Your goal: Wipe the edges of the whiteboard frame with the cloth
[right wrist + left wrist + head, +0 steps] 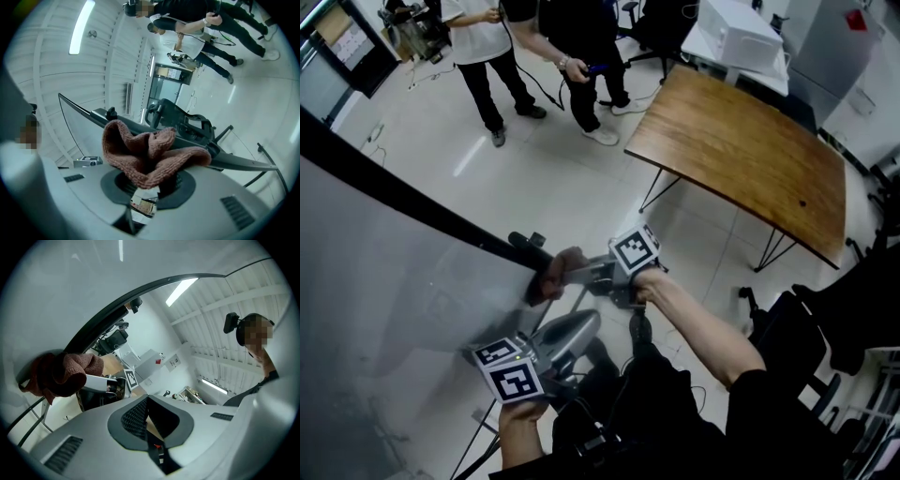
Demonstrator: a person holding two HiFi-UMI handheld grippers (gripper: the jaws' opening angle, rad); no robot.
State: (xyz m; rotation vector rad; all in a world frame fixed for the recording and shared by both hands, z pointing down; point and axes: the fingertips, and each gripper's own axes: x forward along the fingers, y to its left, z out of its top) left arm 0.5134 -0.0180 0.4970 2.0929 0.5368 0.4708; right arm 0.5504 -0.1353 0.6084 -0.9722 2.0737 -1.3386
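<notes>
Looking along the right gripper point(152, 180), I see its jaws clenched on the brown cloth point(150, 152), which bunches up in folds above the pads and covers most of them. Just beyond the cloth runs the black whiteboard frame point(239, 161). From this angle I cannot tell whether the two touch.

In the head view the right gripper point(567, 277) holds the cloth point(546, 278) at the lower end of the frame point(422, 202). The cloth is blurred there and hides the frame's corner. The left gripper point(581, 328) sits below the right one, nearer to me, and its tips are hard to separate from the dark clothing behind them.

The left gripper view settles its state: the left gripper point(149, 420) has its jaws apart with nothing between them. Ahead and to its upper left, the cloth point(61, 373) is draped over the end of the frame point(108, 310). The whiteboard point(384, 281) is cut off at the picture's left edge.
</notes>
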